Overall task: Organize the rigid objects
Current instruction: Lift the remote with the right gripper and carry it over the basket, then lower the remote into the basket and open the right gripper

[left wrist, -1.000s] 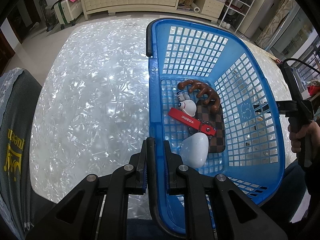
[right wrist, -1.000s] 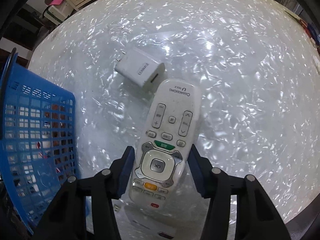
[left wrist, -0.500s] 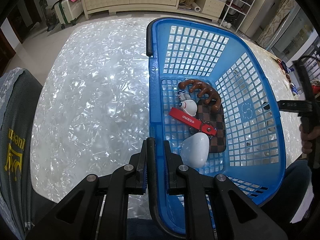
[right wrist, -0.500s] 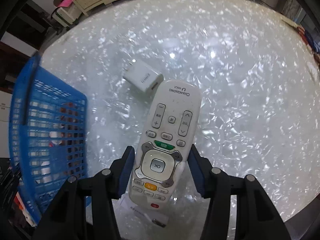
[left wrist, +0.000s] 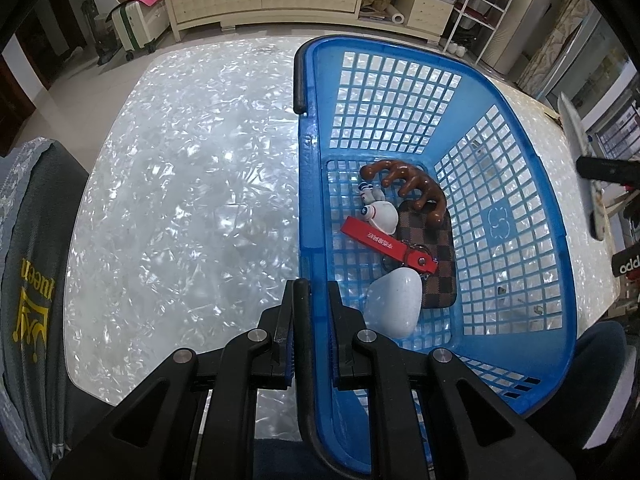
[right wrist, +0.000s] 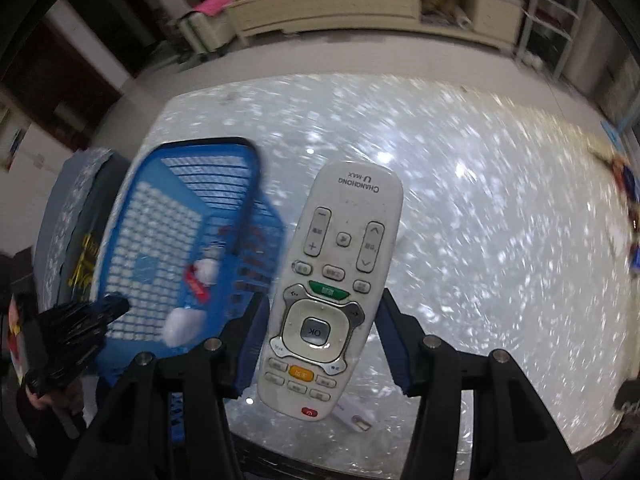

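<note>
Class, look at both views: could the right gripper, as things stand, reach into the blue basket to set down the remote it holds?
Probably yes. The right gripper holds the remote above the table, and the blue basket is open-topped with bare floor beside the checked wallet. The left gripper only clamps the near rim.

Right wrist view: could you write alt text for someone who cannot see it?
A white remote control is gripped between the two black fingers of the right gripper, raised above a shimmering white table. To the left stands a blue basket with small items inside.
</note>
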Demonstrator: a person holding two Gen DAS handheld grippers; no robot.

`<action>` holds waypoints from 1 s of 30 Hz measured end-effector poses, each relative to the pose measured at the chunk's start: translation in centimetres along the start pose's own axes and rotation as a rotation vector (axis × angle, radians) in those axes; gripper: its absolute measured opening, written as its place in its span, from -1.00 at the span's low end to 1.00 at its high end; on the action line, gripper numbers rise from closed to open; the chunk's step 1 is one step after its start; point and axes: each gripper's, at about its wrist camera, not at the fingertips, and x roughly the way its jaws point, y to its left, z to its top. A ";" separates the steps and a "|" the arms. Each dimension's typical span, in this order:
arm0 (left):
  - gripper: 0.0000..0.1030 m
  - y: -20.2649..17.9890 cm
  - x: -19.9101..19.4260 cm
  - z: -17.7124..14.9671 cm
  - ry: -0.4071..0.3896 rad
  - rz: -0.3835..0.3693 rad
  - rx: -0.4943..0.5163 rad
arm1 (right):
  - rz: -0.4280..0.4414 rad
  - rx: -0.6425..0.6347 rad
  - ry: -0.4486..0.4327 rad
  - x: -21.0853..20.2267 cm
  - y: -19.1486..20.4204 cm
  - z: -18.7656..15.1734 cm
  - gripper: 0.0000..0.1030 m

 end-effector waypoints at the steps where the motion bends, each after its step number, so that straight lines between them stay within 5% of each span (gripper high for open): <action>1: -0.73 0.0 -0.1 0.0 -0.001 -0.001 0.000 | 0.002 -0.017 -0.006 0.0 1.0 0.0 -0.01; 16: -0.74 0.0 -0.2 0.1 0.007 0.002 0.006 | 0.061 -0.269 0.018 2.9 11.2 1.3 -0.01; 30: -0.74 -0.1 -0.1 0.1 0.023 0.011 0.005 | 0.013 -0.374 0.105 7.4 12.8 0.7 -0.01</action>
